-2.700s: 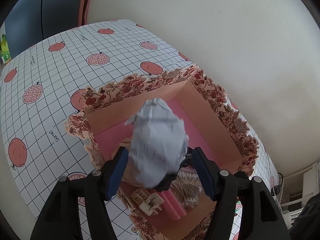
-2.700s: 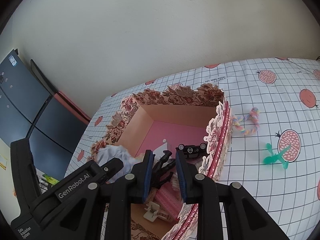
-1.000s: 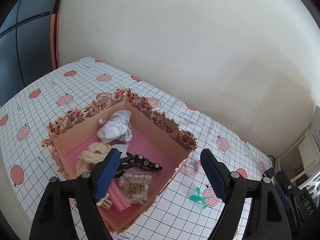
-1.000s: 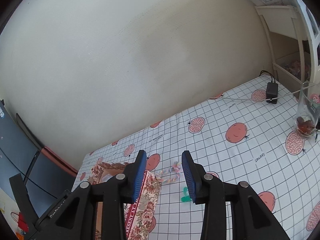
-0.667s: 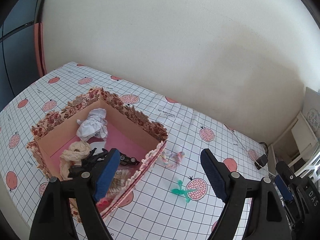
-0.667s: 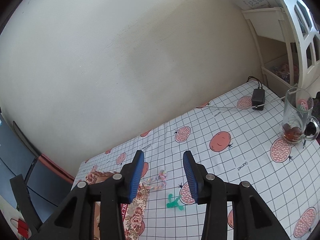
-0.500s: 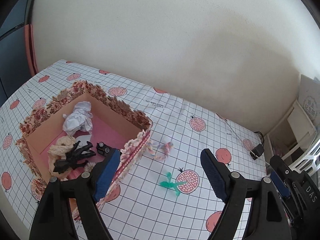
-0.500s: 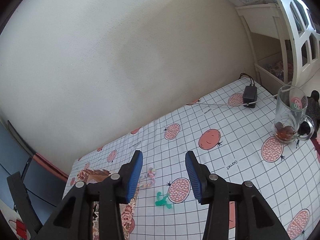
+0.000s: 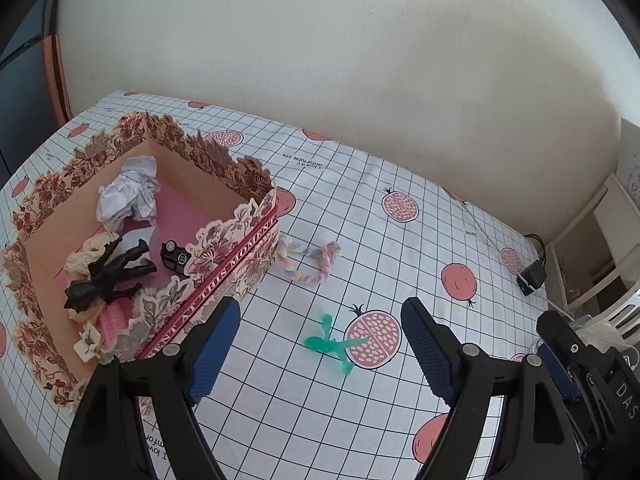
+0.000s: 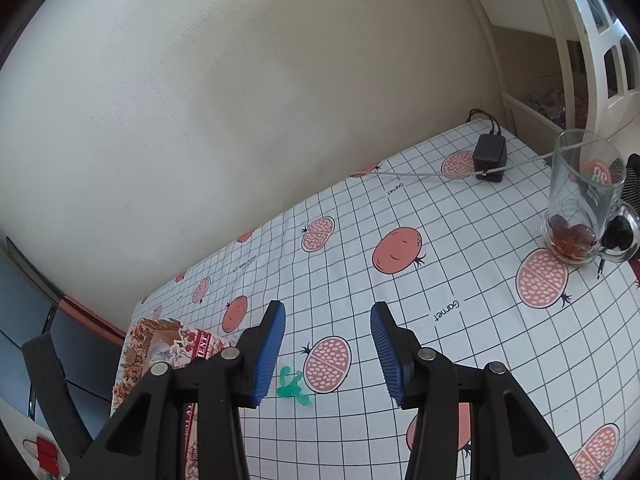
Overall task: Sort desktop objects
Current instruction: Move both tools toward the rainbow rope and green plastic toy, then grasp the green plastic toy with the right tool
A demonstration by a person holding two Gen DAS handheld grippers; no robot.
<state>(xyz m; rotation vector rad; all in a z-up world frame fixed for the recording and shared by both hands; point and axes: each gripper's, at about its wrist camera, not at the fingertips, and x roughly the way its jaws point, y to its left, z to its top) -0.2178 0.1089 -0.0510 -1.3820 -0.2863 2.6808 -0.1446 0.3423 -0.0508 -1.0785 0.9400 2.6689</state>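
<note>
While both grippers (jaws open, empty) tilt downward, green toy (image 9: 330,345) lies between.

Left claw (image 9: 320,344), right claw (image 10: 328,354): both agape, empty

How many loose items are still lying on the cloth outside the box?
2. A pastel braided rope lies beside the floral box; a green plastic toy sits nearer, by a pomegranate print. More could be hidden behind the tools.

1. The left gripper (image 9: 320,344) had black plastic arms tipped with ribbed blue pads (image 9: 212,356) and silver screws.
2. The right gripper (image 10: 328,354) matched it; its side read "DAS".
</note>
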